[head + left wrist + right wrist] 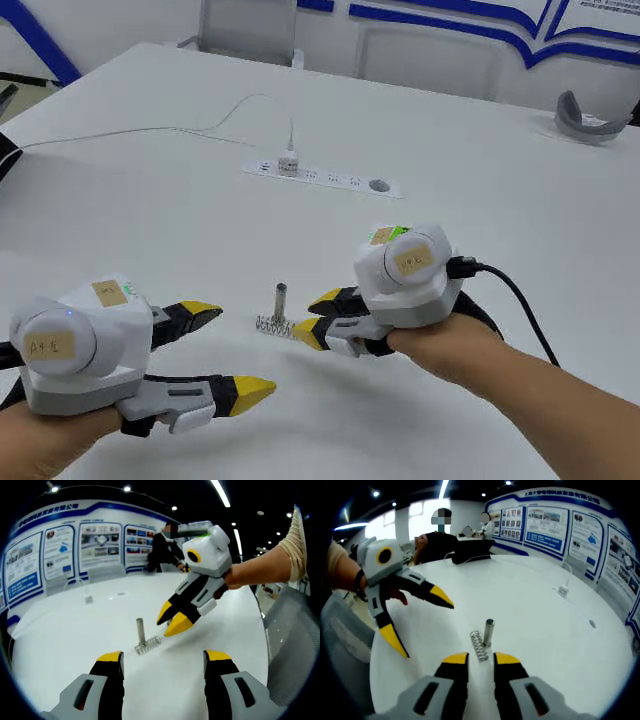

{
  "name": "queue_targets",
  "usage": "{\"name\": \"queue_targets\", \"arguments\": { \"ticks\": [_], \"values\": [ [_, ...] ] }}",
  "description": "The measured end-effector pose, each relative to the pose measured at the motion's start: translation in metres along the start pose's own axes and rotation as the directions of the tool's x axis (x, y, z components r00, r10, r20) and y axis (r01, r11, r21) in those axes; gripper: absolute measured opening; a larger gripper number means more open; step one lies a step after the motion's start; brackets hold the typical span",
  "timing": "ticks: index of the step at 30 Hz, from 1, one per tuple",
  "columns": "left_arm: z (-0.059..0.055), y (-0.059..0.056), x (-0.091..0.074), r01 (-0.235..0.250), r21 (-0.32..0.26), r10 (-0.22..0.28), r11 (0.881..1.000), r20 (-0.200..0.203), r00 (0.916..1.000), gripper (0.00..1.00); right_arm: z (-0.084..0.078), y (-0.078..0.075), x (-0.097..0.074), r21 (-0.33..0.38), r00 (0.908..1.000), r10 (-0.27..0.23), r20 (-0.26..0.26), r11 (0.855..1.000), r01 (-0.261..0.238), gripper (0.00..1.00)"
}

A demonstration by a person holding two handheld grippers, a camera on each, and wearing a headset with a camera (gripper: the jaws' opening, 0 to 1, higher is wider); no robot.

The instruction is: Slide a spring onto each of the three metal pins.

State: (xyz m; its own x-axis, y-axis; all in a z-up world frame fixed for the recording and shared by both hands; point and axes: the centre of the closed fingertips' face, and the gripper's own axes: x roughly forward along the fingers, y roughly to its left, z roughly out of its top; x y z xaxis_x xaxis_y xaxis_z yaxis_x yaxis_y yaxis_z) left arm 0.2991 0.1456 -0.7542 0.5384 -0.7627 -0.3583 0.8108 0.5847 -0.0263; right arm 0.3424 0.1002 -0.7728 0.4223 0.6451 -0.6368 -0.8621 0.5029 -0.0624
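Your right claw, jaws narrowly apart and empty, sits just beside the spring lying at the foot of the upright pin on the desk, seemingly lined up to pinch it, while your left claw hangs wide apart nearby.

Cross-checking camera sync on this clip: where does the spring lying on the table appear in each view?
Head view: the spring lies low centre, at the foot of the upright pin.
Left gripper view: the spring sits near centre, at the pin's base, reaching right.
Right gripper view: the spring lies low centre, just left of the pin.
Shared landmark: the upright pin.
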Motion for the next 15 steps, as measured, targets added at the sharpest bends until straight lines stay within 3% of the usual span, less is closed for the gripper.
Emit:
{"name": "queue_targets", "arguments": {
  "ticks": [15],
  "values": [
    [-0.003, 0.003, 0.001, 0.001, -0.006, -0.001, 1.000, -0.009, 1.0000, 0.65, -0.004, 0.004, 0.017, -0.011, 0.9989, 0.030, -0.035, 0.999, -0.030, 0.20]
  ]
}}
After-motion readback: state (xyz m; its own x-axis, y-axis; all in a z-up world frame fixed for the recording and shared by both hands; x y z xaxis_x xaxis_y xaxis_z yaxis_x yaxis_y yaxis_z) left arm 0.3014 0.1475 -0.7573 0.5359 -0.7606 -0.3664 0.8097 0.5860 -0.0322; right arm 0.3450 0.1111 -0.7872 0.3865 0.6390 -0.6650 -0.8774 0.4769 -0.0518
